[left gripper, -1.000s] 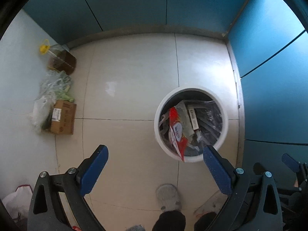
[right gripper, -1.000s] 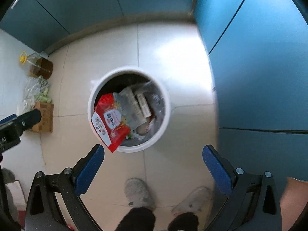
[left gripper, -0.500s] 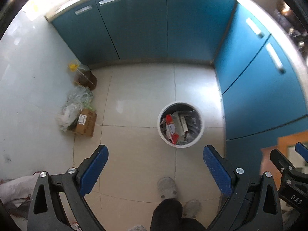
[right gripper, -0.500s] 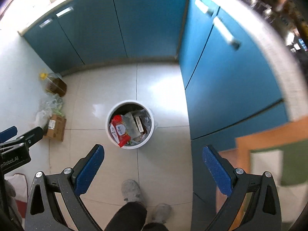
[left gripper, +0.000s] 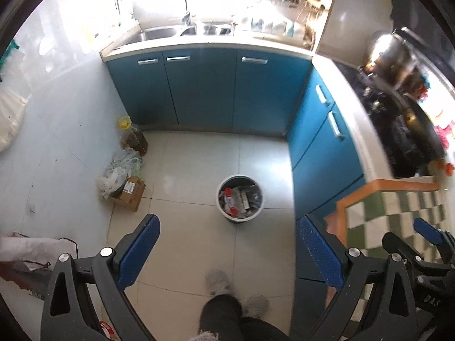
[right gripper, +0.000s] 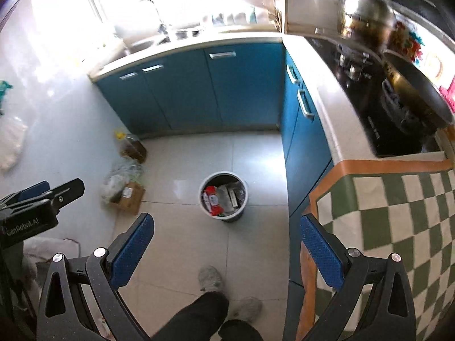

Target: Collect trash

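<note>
left gripper (left gripper: 227,251) hangs high, jaws spread wide with nothing between the blue pads (left gripper: 139,251), aimed down toward twelve o'clock. right gripper (right gripper: 226,248) is just as wide and empty, level with it, and peeks into the left view at four o'clock. the person's dark trouser leg (right gripper: 196,316) and grey slippers (right gripper: 210,280) show at six o'clock.

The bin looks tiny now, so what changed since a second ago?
Both tools, left and right, rose high above the trash bin, bringing the counters and sink into view. Nothing was grabbed or dropped. Both stayed open and empty; the bin and its red wrapper stayed put.
</note>
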{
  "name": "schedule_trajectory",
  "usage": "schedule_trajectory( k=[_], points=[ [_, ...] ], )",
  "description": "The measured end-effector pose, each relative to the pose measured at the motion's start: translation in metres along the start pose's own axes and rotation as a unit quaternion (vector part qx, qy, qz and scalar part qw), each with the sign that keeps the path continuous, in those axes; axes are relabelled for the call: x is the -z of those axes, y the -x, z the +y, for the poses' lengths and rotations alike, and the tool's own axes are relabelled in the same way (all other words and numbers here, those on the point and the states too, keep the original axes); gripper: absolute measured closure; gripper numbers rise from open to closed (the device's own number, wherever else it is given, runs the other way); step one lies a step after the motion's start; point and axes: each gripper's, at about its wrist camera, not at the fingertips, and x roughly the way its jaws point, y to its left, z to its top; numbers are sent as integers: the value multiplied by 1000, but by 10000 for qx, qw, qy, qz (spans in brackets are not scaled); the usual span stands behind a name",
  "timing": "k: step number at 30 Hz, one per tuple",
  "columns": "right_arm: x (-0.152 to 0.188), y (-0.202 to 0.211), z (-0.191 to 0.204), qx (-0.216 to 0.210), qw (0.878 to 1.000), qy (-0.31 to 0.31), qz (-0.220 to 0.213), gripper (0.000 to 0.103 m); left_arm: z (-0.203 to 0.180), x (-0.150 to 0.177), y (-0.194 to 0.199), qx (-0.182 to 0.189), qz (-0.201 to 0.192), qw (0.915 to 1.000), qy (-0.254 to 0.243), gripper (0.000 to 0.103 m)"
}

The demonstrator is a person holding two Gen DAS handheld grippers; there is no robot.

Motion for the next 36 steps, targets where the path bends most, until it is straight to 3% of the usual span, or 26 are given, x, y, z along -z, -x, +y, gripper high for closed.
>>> schedule_trajectory(
  k=[6, 10, 22, 36],
  points=[
    [6, 65, 10, -331, 9994, -43, -117, 0, 7, 9, 53, 455, -7, 9989, 70, 2],
    [5, 83, 23, -547, 9984, -53, -125, 0, 15, 12, 72, 719, -1, 9974, 28, 2],
    [10, 91, 46, -1049, 9944, -37, 123, 0, 32, 24, 97, 982, -52, 9951, 66, 0],
    [12, 93, 47, -1047, 9943, 41, 217, 0, 34, 25, 101, 1182, 37, 9930, -79, 0]
  ],
)
